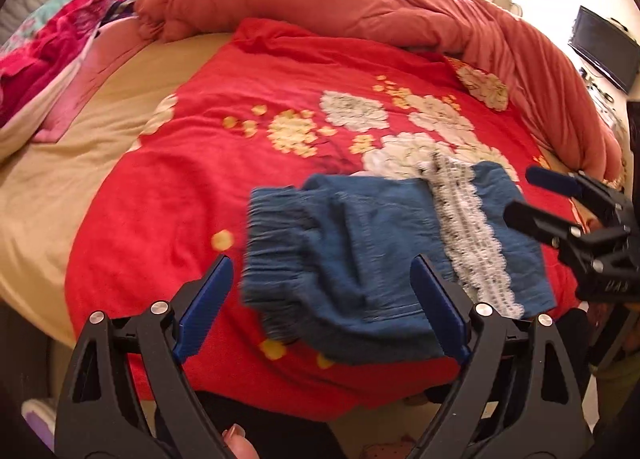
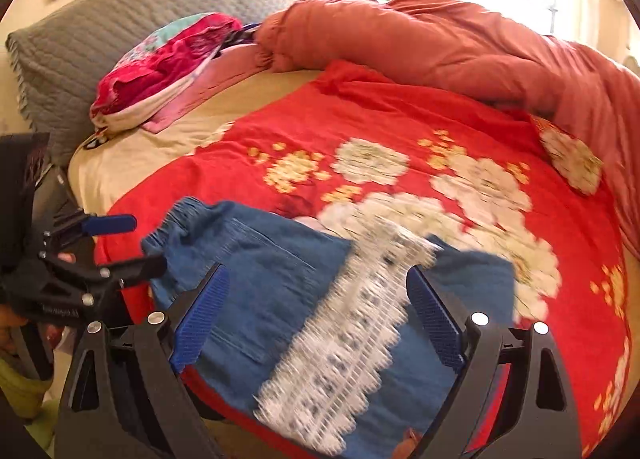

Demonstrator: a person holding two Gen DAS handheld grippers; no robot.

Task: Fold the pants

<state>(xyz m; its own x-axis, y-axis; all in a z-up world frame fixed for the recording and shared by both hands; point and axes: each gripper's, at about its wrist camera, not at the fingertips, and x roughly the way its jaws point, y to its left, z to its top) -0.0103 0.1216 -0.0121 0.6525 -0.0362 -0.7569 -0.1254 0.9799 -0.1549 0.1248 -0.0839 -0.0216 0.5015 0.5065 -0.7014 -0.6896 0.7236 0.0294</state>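
The blue pants (image 1: 360, 255), folded into a compact bundle with a white lace strip (image 1: 472, 243) running across them, lay on the red floral blanket (image 1: 240, 163) near the bed's front edge, below the blanket's large white flowers. My left tongs (image 1: 322, 299) stood wide apart and empty over the elastic waistband end, while my right tongs (image 2: 318, 311) gaped just as wide, holding nothing, above the lace strip. A rust-orange comforter (image 2: 440, 43) was bunched along the blanket's far side.
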